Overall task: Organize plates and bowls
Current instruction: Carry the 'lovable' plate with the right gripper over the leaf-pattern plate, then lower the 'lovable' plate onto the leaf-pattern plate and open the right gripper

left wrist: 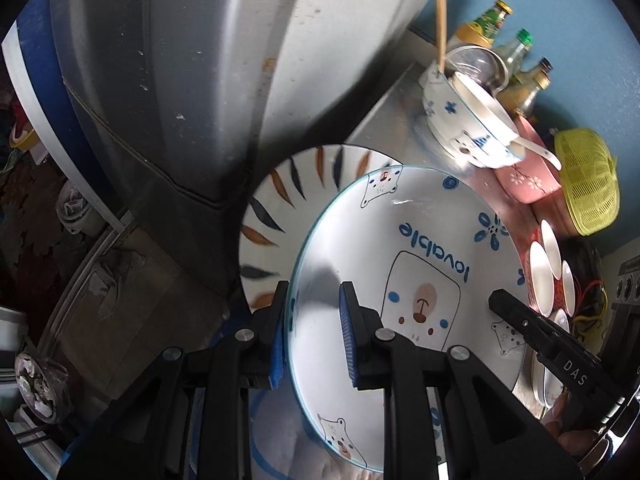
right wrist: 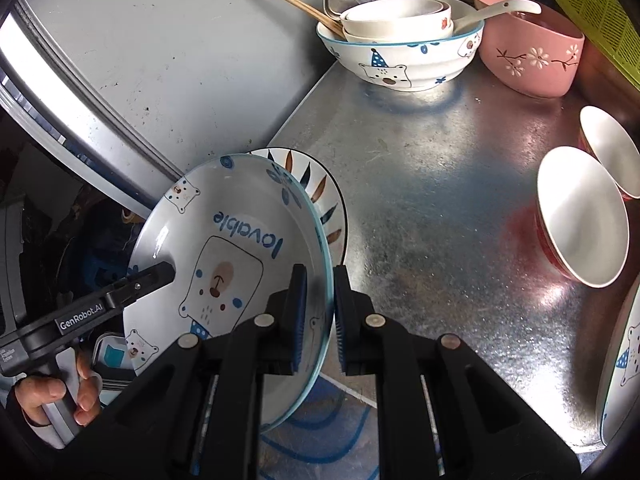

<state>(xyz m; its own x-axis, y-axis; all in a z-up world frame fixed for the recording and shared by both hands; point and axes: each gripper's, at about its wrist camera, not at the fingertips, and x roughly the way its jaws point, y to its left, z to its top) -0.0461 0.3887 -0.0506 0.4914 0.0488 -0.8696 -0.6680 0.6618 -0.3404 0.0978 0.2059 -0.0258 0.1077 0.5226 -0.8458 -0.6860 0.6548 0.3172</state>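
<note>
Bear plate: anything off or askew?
Yes. The bear plate is tilted, hanging past the counter edge, pinched at opposite rims by the left tongs and right tongs. The striped plate lies beneath it. No damage or spills visible.

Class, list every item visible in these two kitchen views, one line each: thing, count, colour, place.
bear plate: one, white with blue rim, gripped at opposite edges by both grippers.
striped plate: one, white with orange and navy marks, directly behind the bear plate.
bear bowl: one, white-blue, back of counter, holding smaller white bowls.
pink bowl: one, right of the bear bowl.
red bowls: two, white inside, counter's right.
yellow basket: one, far right.
bottles: several, behind the bowls.
left gripper: black, on the bear plate's rim.
right gripper: black, on the opposite rim.
</note>
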